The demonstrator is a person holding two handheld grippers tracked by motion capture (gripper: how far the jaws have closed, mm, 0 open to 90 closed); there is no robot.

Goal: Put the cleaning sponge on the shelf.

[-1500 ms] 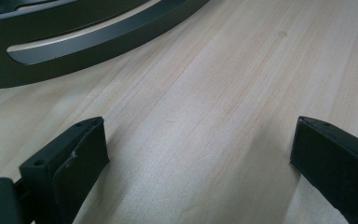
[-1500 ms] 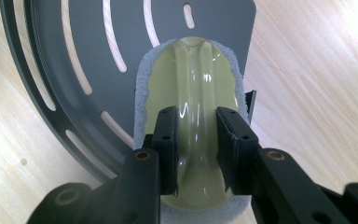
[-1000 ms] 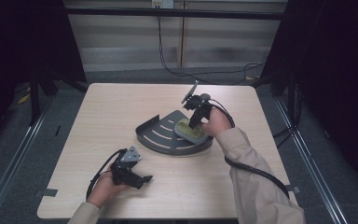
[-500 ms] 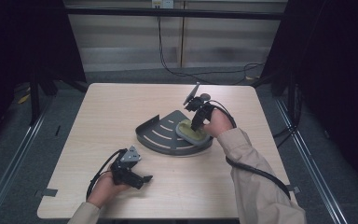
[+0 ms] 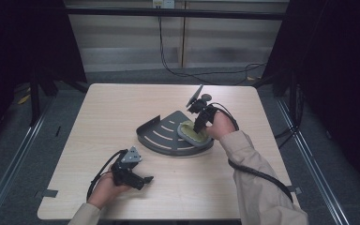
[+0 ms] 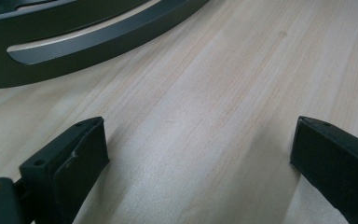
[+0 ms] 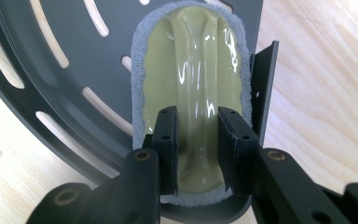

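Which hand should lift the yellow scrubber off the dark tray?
The right. The right gripper is already shut on the scrubber's ridge in the dark slotted tray. The left gripper rests open on the table, away from it.

Light wood-grain table [image 5: 112,112], dark slotted quarter-round shelf tray [image 5: 161,133] lying flat just right of centre, toward three o'clock

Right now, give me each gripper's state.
Left gripper: open, holding nothing.
Right gripper: fingers shut on the scrubber handle in the tray.
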